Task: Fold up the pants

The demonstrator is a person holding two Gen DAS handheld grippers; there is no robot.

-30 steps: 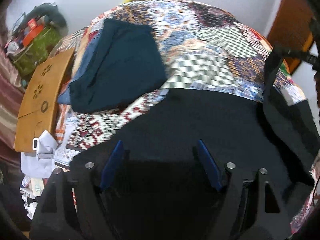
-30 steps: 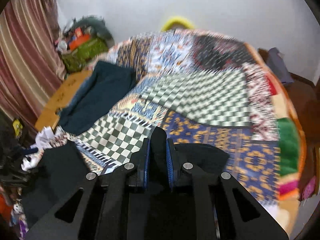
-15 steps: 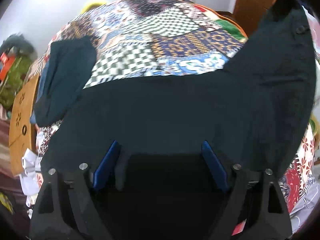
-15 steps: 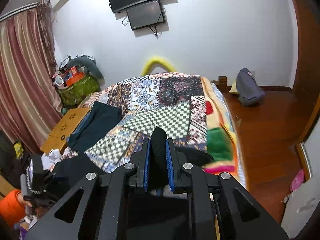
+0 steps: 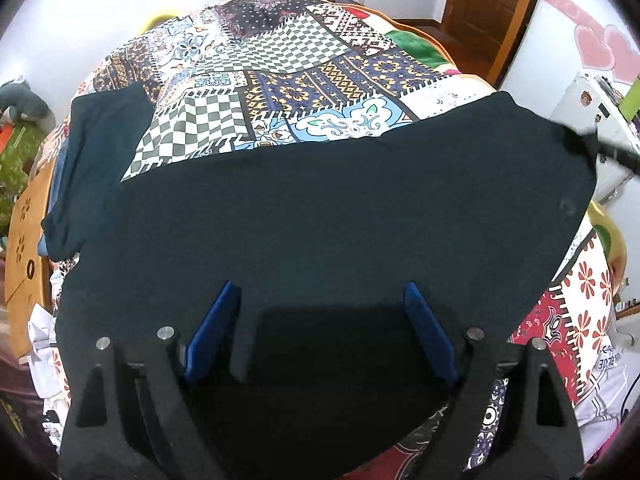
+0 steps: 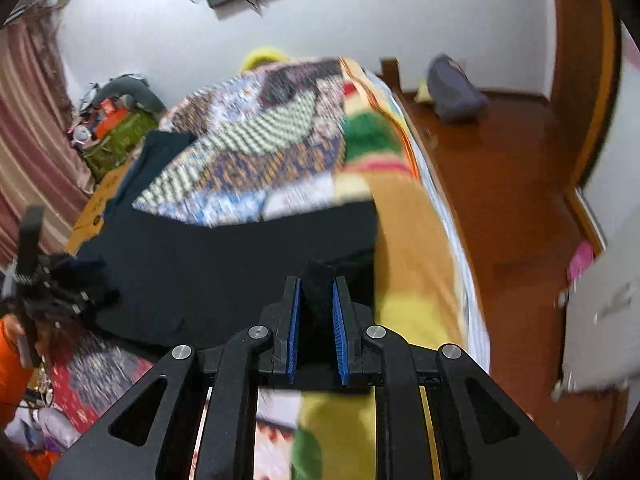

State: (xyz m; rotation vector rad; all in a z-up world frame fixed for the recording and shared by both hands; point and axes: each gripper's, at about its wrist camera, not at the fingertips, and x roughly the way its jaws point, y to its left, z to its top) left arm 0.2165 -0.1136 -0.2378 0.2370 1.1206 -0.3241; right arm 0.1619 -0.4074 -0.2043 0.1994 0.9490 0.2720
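Dark navy fabric pants (image 5: 340, 216) lie spread flat on the patchwork-quilt bed (image 5: 288, 60), no fold made yet. Right tongs (image 6: 316, 312) are clamped on the corner at 3 o'clock; left tongs (image 5: 320, 332), just opened, hover apart, gripping nothing.

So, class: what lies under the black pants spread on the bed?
Under the black pants lies the patchwork quilt, showing beyond their far edge and at the right. The part beneath the cloth is covered, so anything else there stays unseen.

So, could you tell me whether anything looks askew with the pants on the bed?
The black pants lie spread across the quilt, but one end is still pinched in the right gripper, held up rather than lying flat.
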